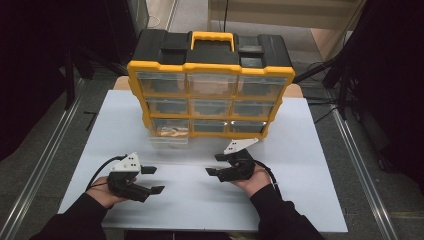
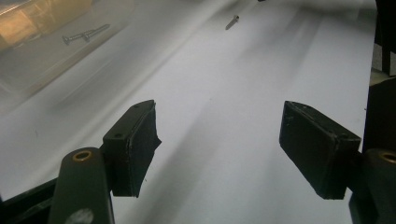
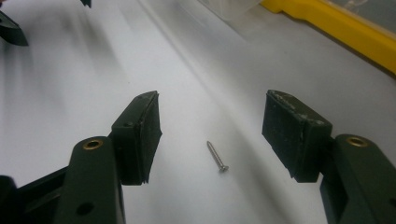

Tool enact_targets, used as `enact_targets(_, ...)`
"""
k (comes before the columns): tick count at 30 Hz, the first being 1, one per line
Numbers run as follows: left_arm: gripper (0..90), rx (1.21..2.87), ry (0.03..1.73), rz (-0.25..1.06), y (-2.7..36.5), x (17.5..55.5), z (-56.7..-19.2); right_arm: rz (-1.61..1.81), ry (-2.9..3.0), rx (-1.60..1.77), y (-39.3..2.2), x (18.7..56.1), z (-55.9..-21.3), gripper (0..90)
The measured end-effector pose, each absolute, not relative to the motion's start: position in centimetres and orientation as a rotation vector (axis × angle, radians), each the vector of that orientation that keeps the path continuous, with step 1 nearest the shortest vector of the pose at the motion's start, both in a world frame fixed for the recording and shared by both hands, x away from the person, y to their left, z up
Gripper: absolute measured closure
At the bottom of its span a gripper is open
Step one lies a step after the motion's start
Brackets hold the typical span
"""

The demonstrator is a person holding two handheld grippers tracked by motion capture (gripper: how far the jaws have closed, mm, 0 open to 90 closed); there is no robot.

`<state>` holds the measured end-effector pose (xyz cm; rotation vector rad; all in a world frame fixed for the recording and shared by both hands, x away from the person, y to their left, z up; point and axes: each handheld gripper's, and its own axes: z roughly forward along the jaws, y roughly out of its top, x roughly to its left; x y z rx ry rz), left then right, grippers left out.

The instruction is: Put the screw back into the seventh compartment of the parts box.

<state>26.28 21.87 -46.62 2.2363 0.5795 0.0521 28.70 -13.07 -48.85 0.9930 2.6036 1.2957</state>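
Nearest in the high view, left gripper (image 1: 153, 180) at 7 o'clock and right gripper (image 1: 214, 164) at 5 o'clock both stand released on the white table (image 1: 300, 200); left gripper view: screw (image 2: 232, 21) far at 12 o'clock; right gripper view: screw (image 3: 217, 156) lies untouched between spread jaws.

place: lab/workshop; cues: drawer organizer (image 1: 210, 82); floor rails (image 1: 42, 165); white table (image 1: 200, 200)
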Motion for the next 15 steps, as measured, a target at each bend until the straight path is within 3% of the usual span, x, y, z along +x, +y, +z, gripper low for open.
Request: enact_targets(15,27.6,2.234,0.583,0.051,21.9,26.3,-46.6,1.234,2.602,0.989,-12.4,28.4,-50.3,44.7)
